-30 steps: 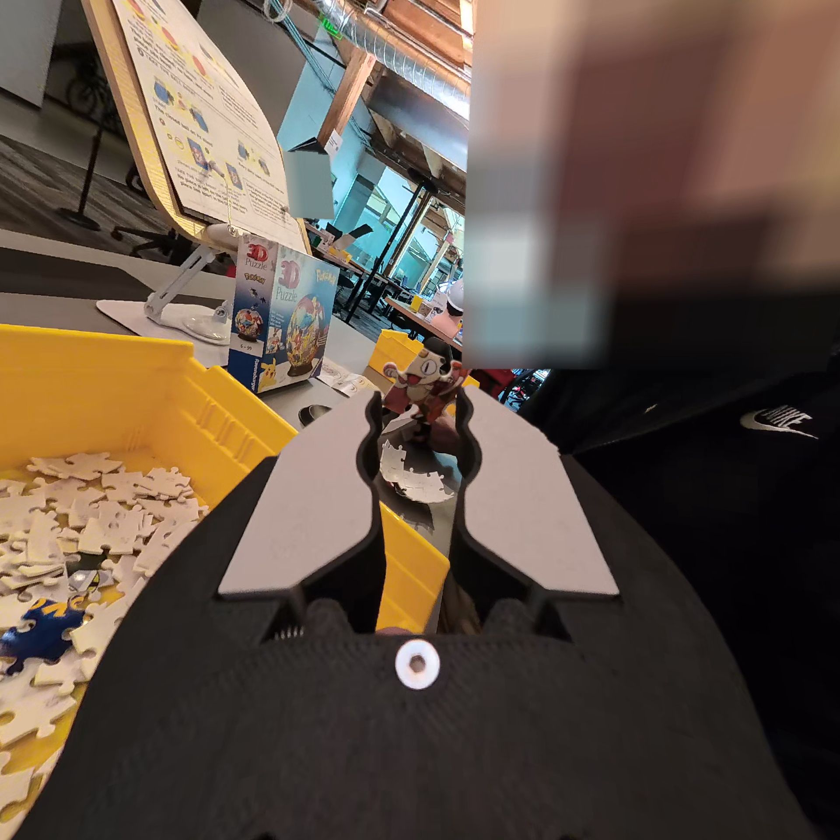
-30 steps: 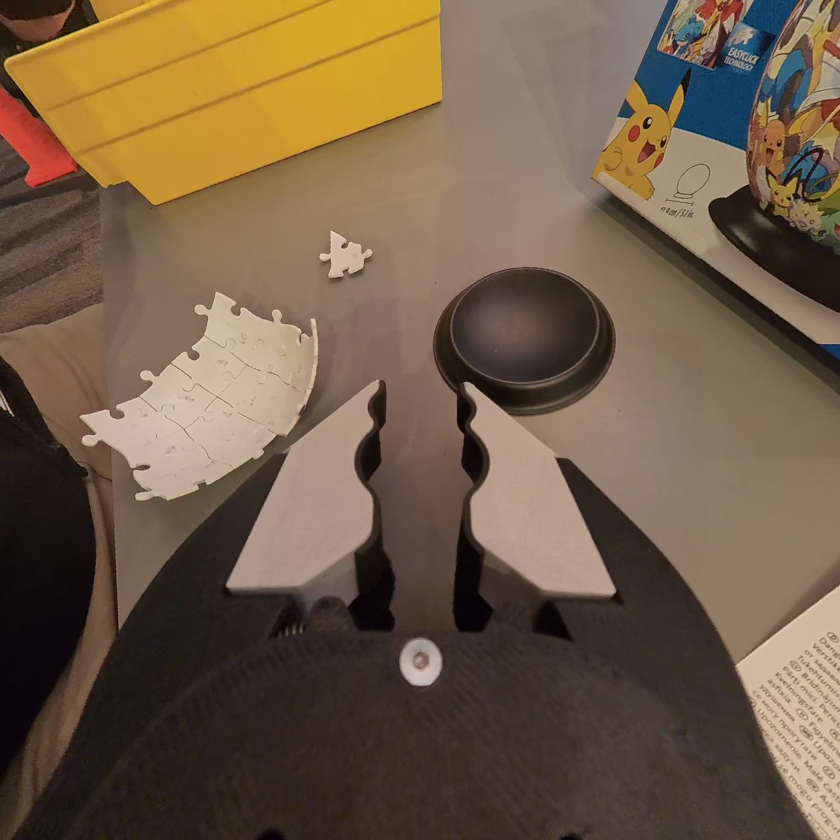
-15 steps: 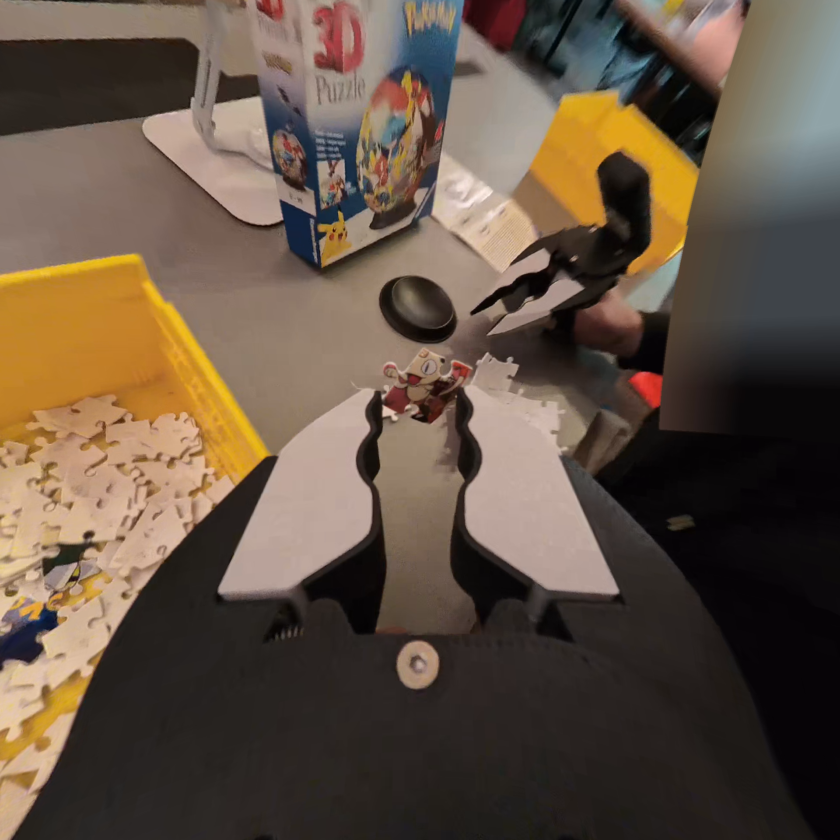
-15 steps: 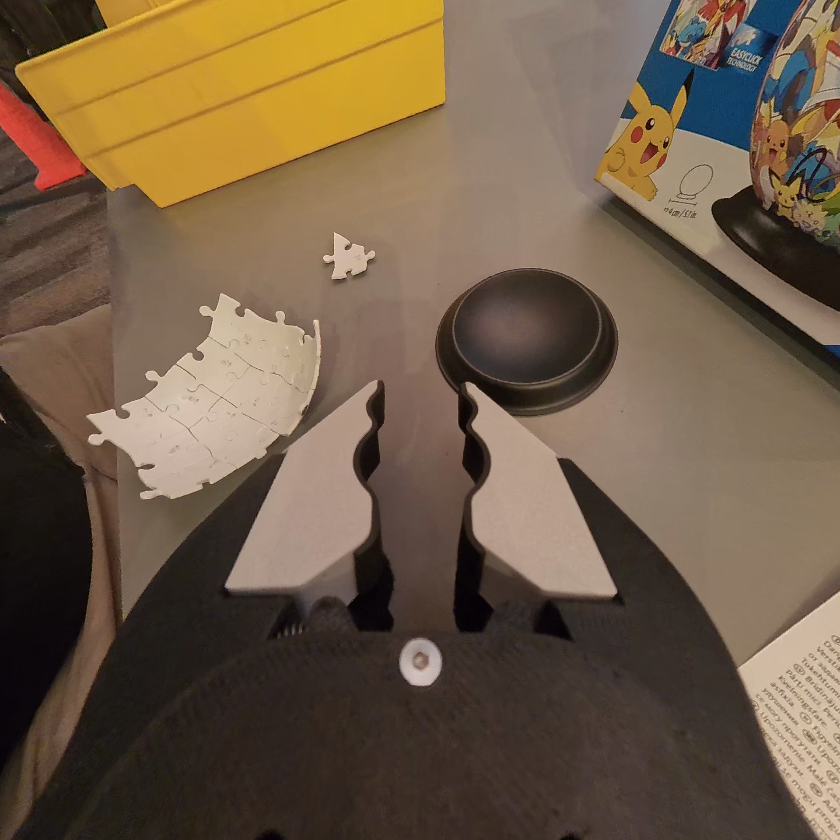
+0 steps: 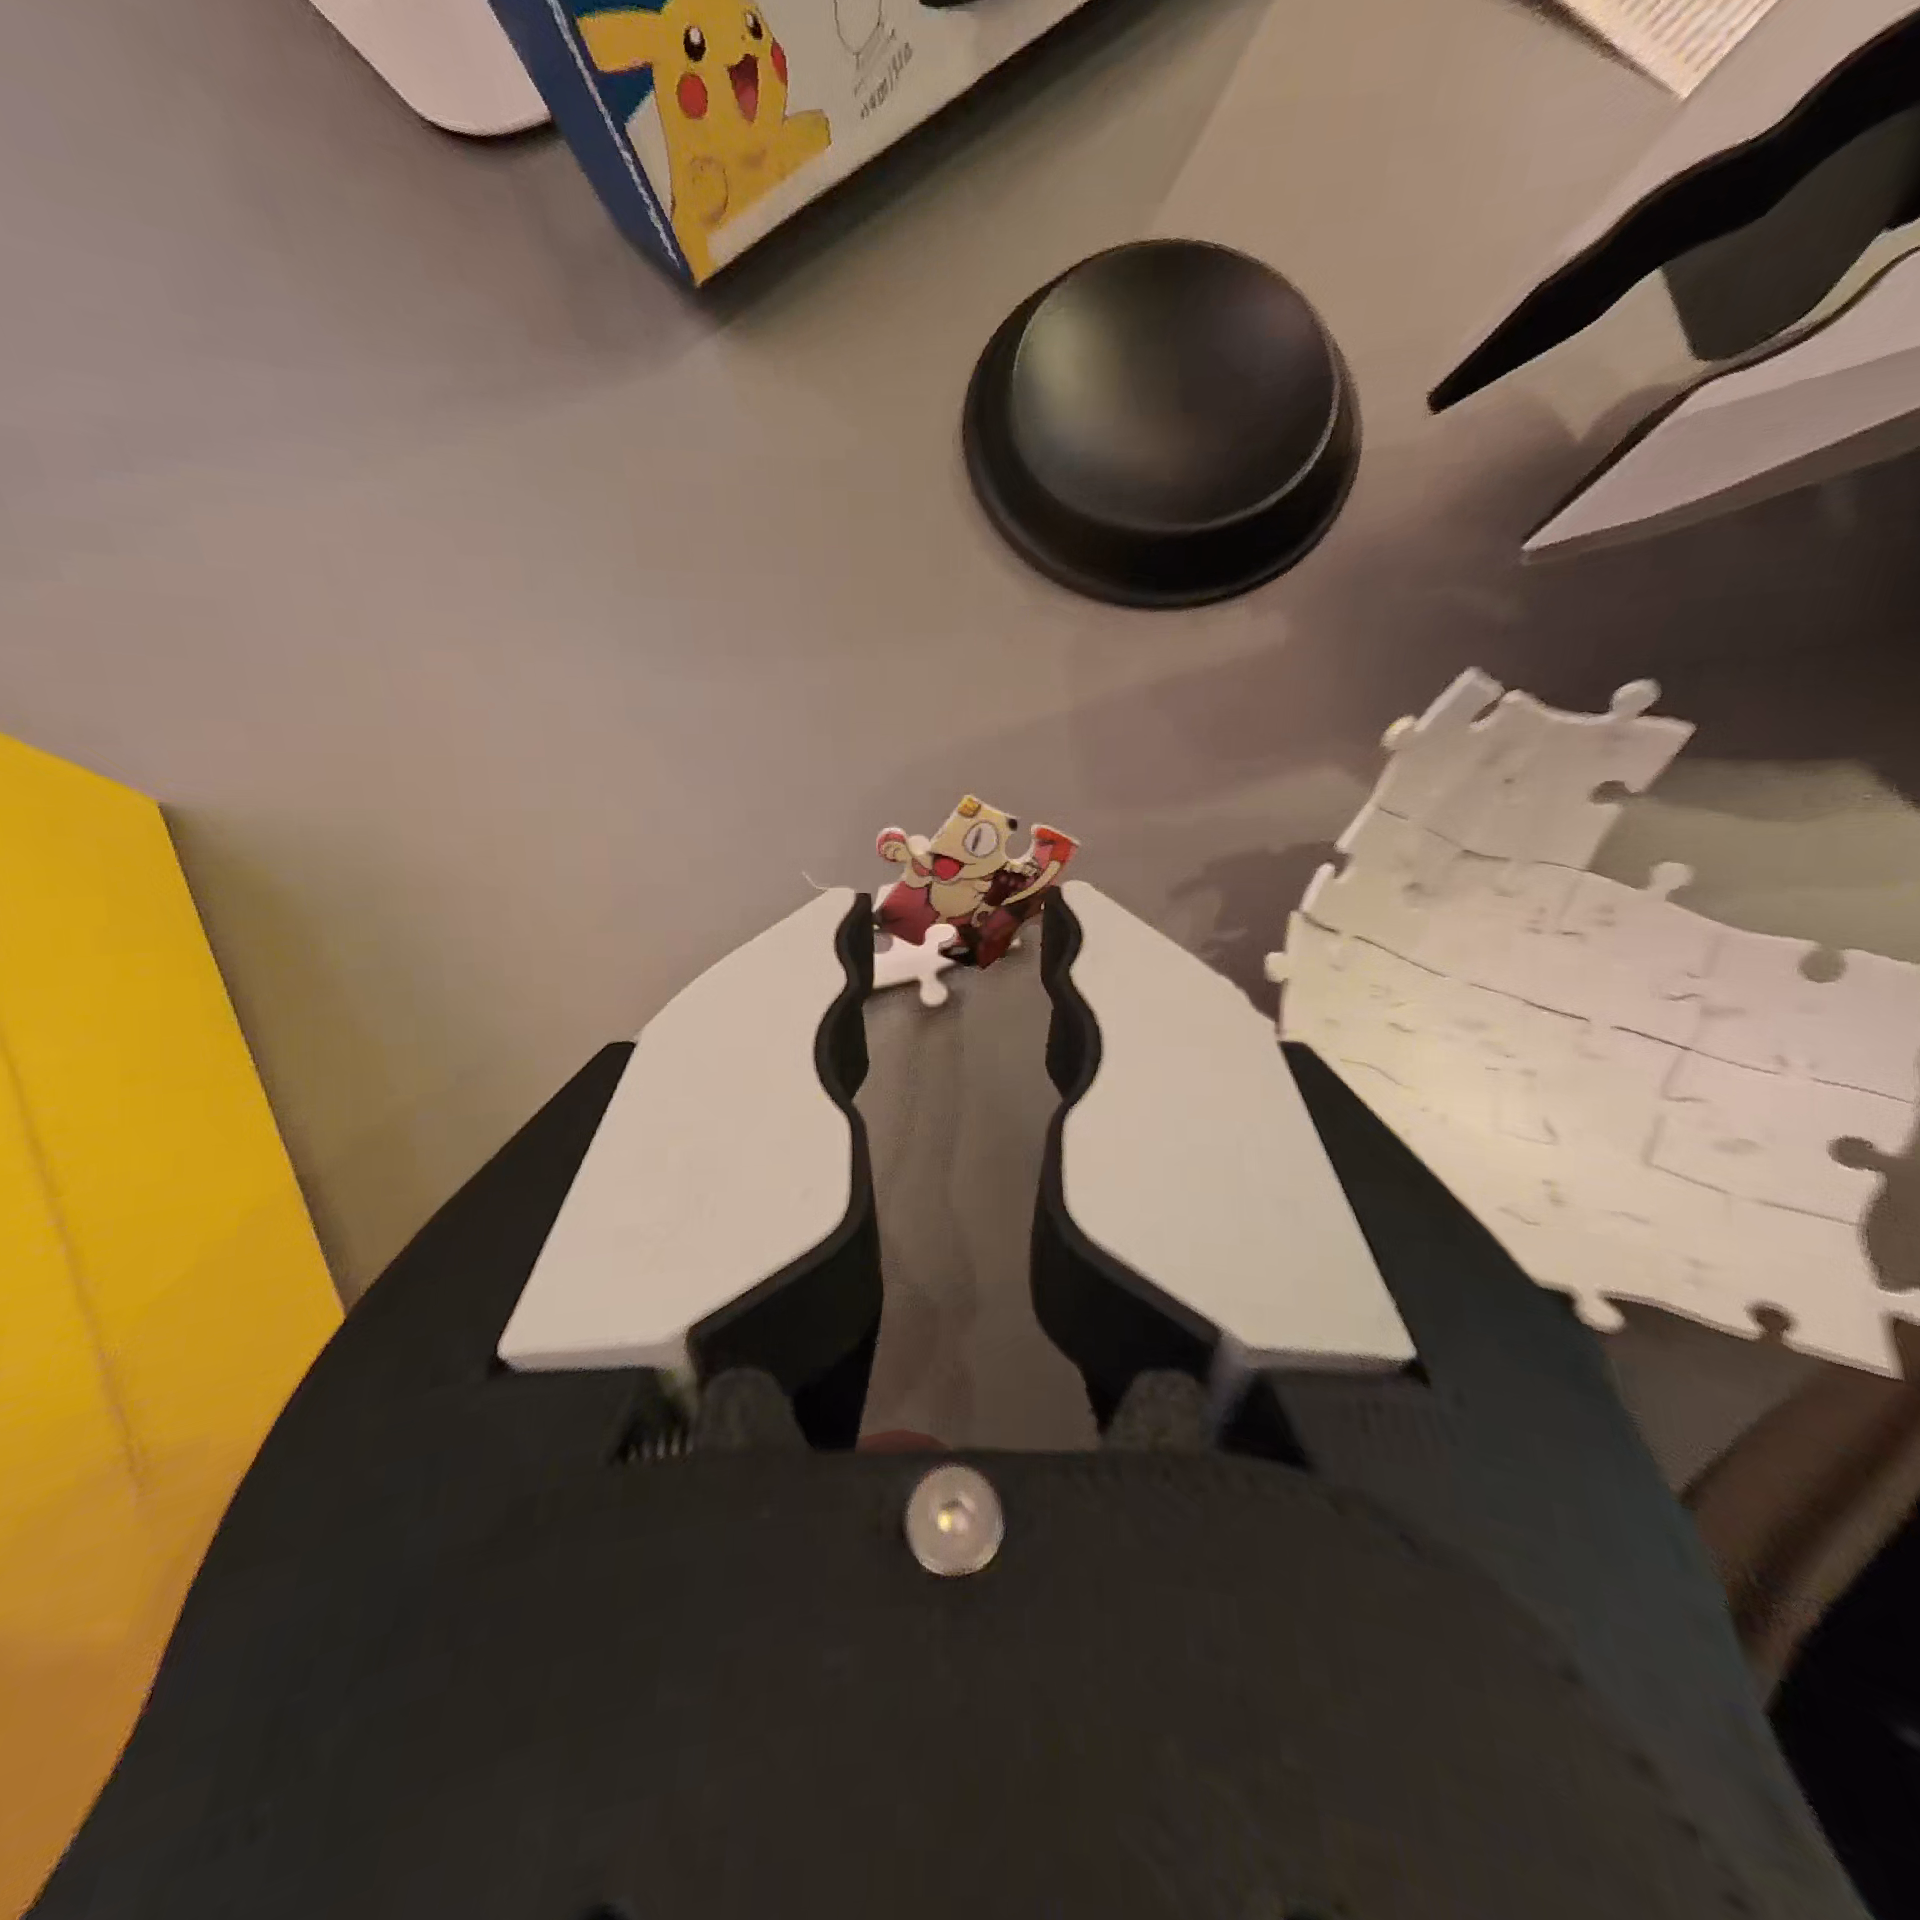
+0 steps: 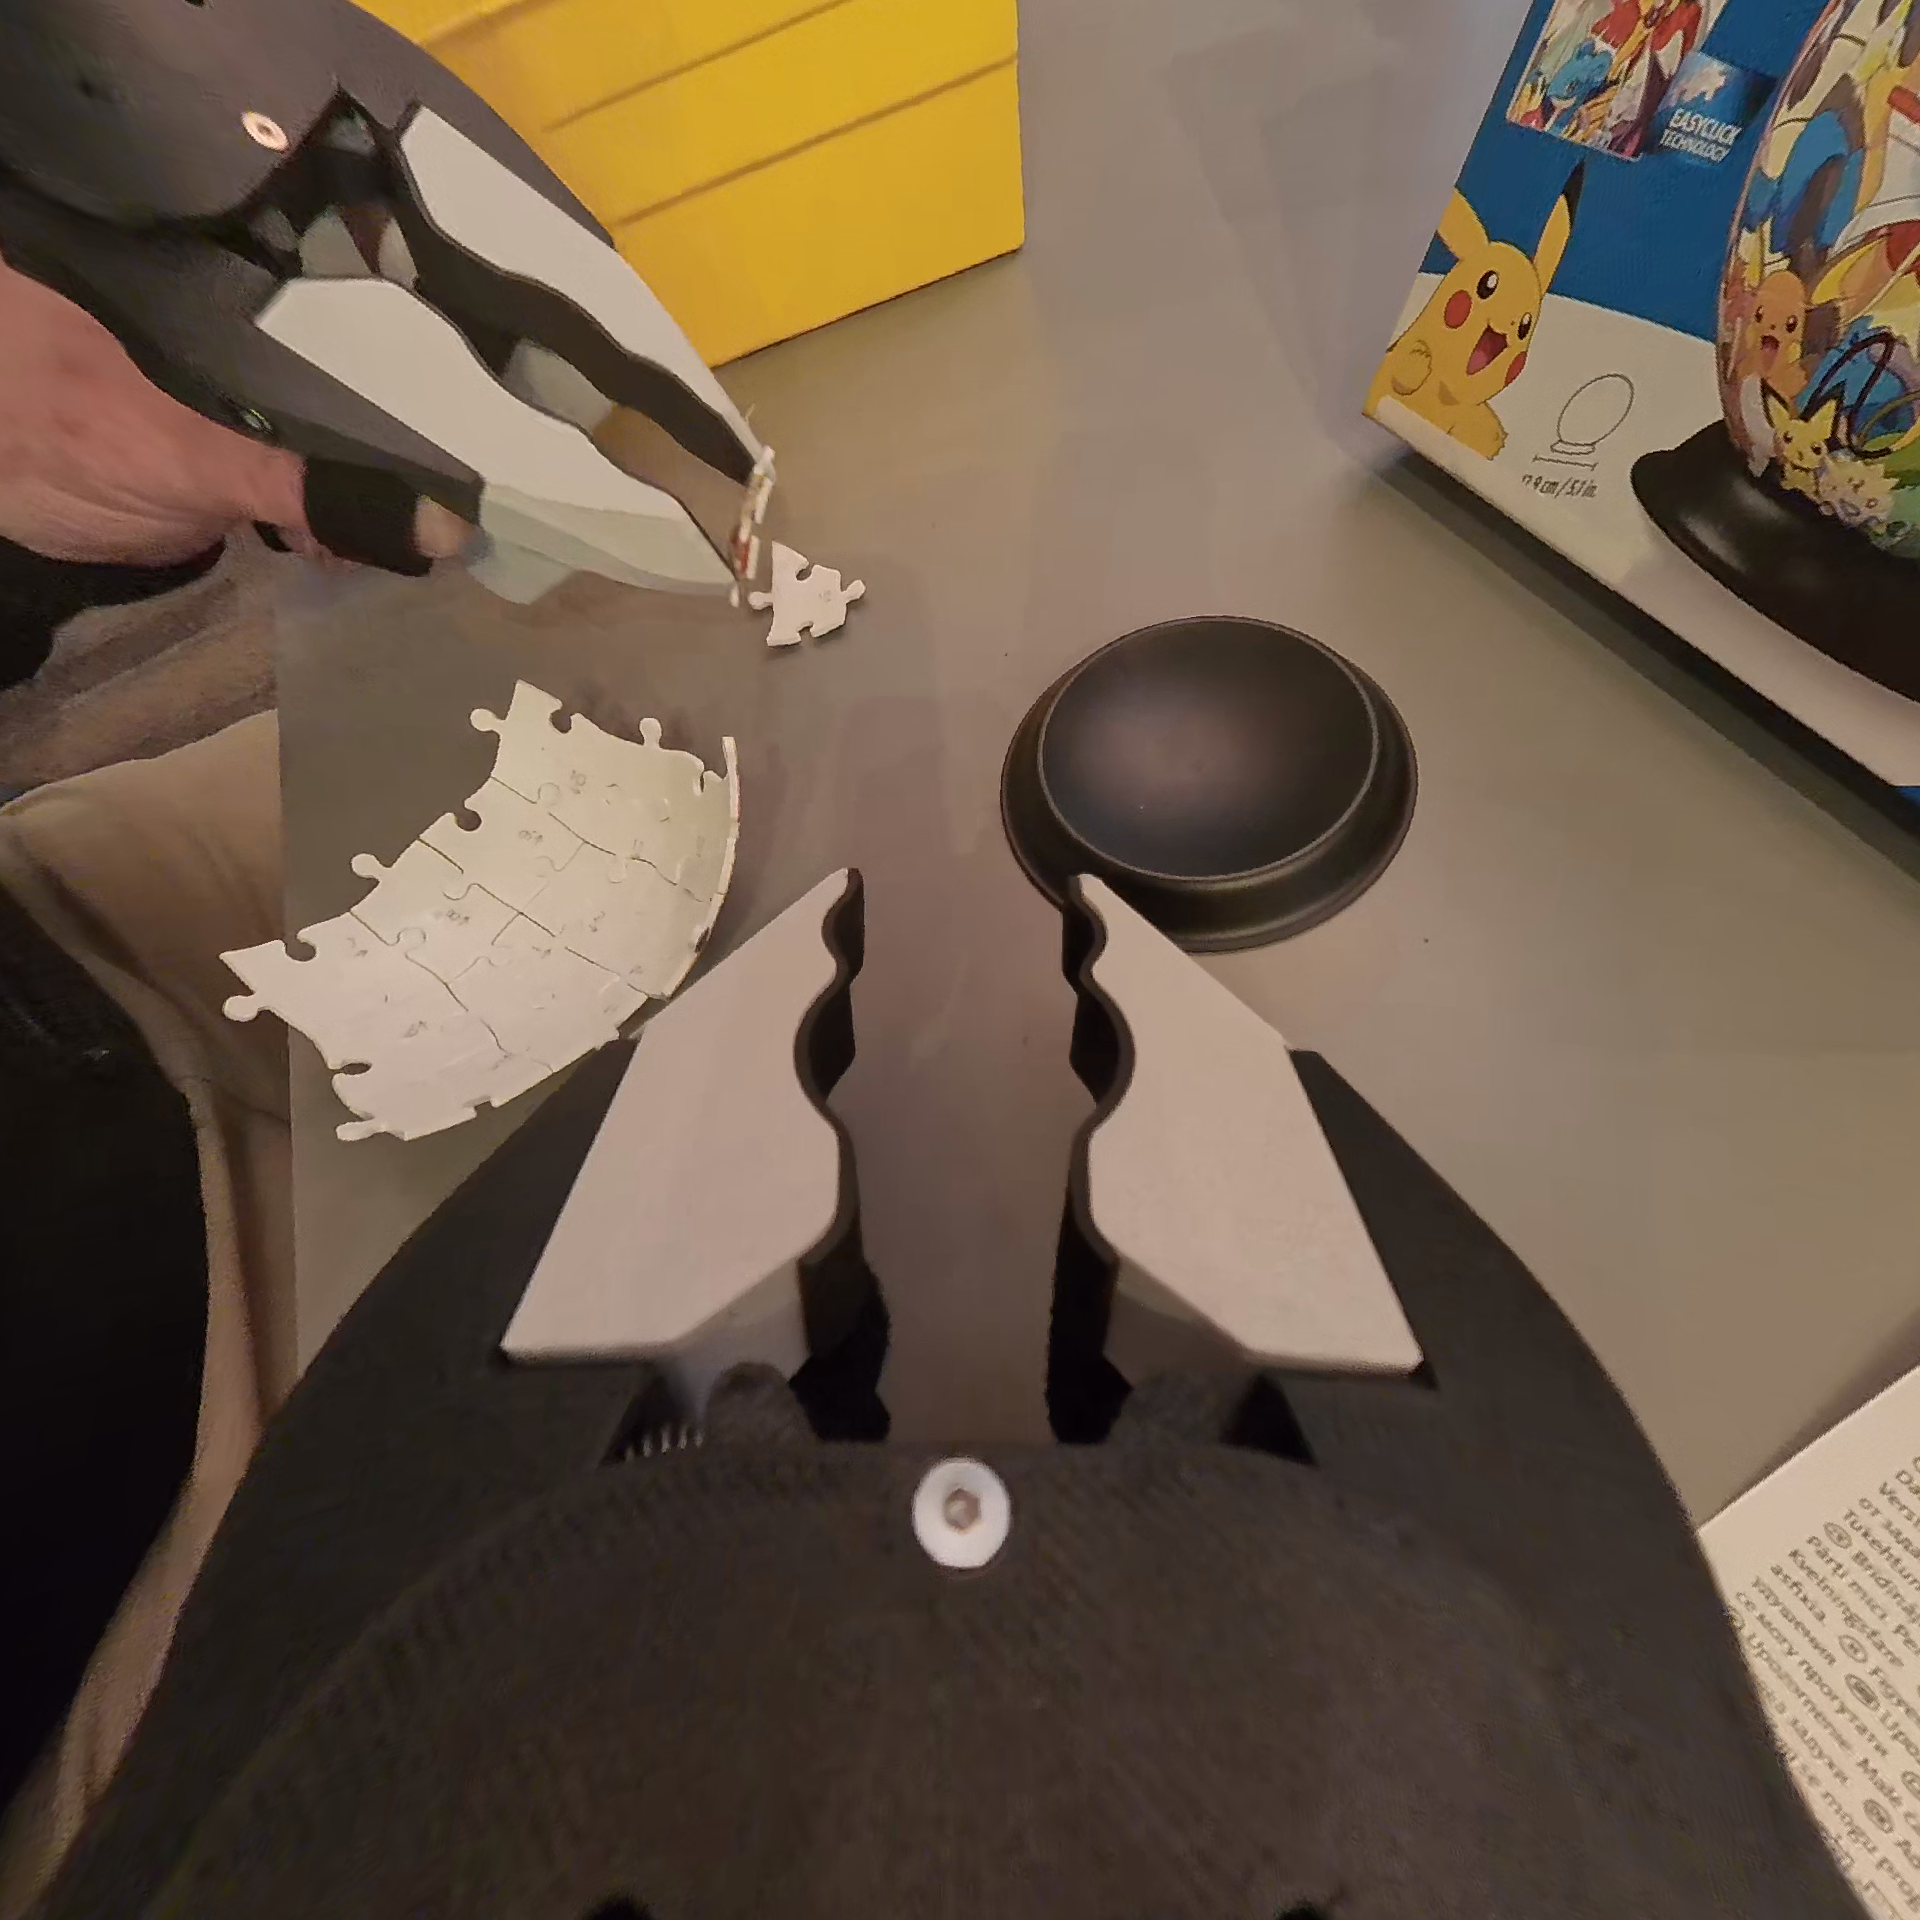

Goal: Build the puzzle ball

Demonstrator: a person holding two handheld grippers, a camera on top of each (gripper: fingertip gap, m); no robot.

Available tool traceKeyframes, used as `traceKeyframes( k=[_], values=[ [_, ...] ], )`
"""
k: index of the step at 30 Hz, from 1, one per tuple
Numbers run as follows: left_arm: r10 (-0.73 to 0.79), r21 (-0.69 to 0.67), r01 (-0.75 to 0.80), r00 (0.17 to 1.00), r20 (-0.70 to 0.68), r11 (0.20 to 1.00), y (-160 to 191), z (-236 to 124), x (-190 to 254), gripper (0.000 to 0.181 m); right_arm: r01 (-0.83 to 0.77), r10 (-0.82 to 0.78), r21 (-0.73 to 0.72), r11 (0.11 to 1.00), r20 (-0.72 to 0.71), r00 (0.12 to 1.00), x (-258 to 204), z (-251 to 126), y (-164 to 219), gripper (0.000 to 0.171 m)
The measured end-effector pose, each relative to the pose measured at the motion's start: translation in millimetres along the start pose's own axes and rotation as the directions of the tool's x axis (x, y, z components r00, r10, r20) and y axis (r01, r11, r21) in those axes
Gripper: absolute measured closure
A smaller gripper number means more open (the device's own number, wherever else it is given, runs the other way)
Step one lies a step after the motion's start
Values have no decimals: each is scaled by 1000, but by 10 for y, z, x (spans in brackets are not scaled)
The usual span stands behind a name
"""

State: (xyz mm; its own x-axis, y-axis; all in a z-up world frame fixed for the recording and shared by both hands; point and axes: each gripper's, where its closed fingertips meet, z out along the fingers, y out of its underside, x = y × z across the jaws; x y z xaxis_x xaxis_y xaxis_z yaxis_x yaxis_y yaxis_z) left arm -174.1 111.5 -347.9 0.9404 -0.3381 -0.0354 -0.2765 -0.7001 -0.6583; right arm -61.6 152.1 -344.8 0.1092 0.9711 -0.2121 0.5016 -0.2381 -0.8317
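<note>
Left gripper (image 5: 954, 914) clamped on one printed puzzle piece (image 5: 971, 878), held upright on edge, picture side facing the camera, just above the grey table (image 5: 468, 623) and touching a single loose white piece (image 6: 805, 594). Right gripper (image 6: 961, 914) apart, empty, hovering between one curved white assembled section (image 6: 499, 925) and one black stand (image 6: 1210, 779). Around: yellow bin (image 6: 790, 156), puzzle box (image 6: 1662, 312), leaflet (image 6: 1849, 1621); nothing between piece and section.

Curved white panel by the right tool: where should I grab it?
Take the curved panel by its smooth raised edge nearest the open right tool, coming from that side with one finger above and one below. It arches off the table there; the other edges are knobbed.
</note>
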Motion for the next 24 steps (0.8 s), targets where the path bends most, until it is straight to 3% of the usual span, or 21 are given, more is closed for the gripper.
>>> traceKeyframes(
  k=[6,13,19,24],
  values=[
    [13,103,-15,1000,14,995,-57,26,-23,150,-24,24,-7,1000,3,1000,-20,31,-127,128],
    [89,403,-83,996,5,911,-448,-293,70,150,-291,265,48,956,293,919,-334,148,-592,128],
    [182,587,-154,983,12,795,-715,-597,246,151,-584,479,-33,811,611,630,-585,190,-882,118],
    [248,660,-190,969,6,727,-913,-766,424,151,-687,473,-175,705,838,271,-841,-3,-1106,112]
  ],
)
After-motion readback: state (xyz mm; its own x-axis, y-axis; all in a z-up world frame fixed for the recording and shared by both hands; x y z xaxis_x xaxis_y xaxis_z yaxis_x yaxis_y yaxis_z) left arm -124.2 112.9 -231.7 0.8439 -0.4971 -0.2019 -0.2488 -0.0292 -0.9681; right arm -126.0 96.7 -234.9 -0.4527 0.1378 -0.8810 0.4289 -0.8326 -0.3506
